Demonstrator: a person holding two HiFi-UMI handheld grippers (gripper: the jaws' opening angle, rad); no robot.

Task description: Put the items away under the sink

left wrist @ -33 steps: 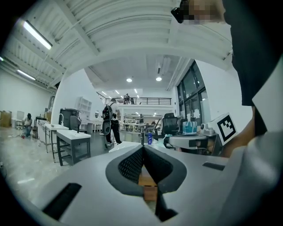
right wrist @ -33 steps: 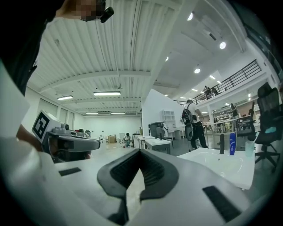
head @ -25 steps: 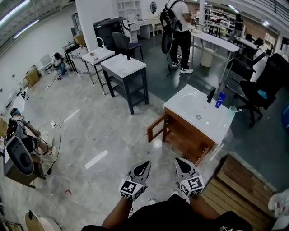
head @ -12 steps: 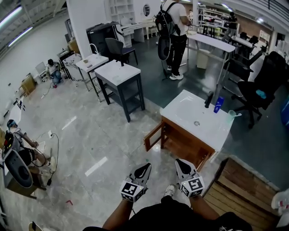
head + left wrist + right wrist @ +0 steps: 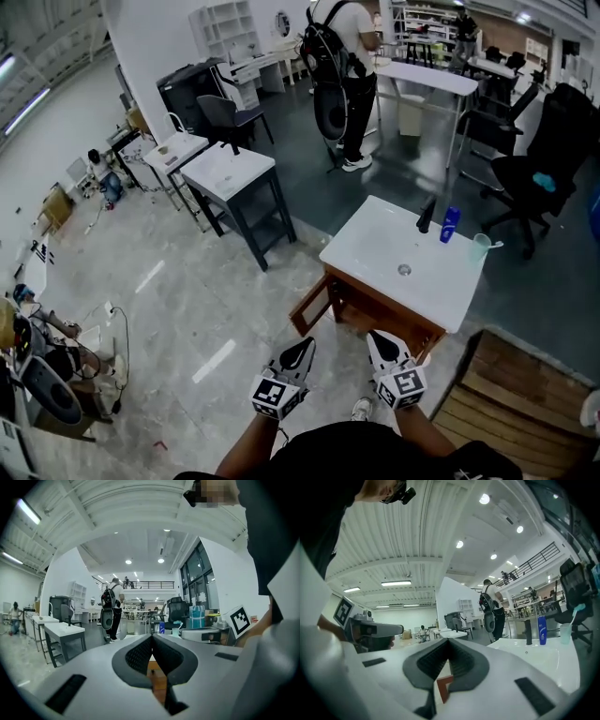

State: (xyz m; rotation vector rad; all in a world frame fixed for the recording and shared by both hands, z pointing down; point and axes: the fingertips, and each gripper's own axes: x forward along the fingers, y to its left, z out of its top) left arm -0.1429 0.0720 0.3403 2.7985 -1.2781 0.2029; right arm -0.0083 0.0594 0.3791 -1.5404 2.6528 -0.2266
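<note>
Nearer now, the white-topped wooden sink cabinet (image 5: 380,317) lies just ahead of the left gripper (image 5: 302,345) and right gripper (image 5: 377,337), both closed and empty. The blue plastic bottle (image 5: 450,224) and clear cup (image 5: 481,246) stand at its far right edge, on the right gripper's side.

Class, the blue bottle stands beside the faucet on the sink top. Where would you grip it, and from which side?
Round the upright body of the blue bottle, jaws level. Probably from the near side, across the sink top: the black faucet stands close at one side, the clear cup at the other.
</note>
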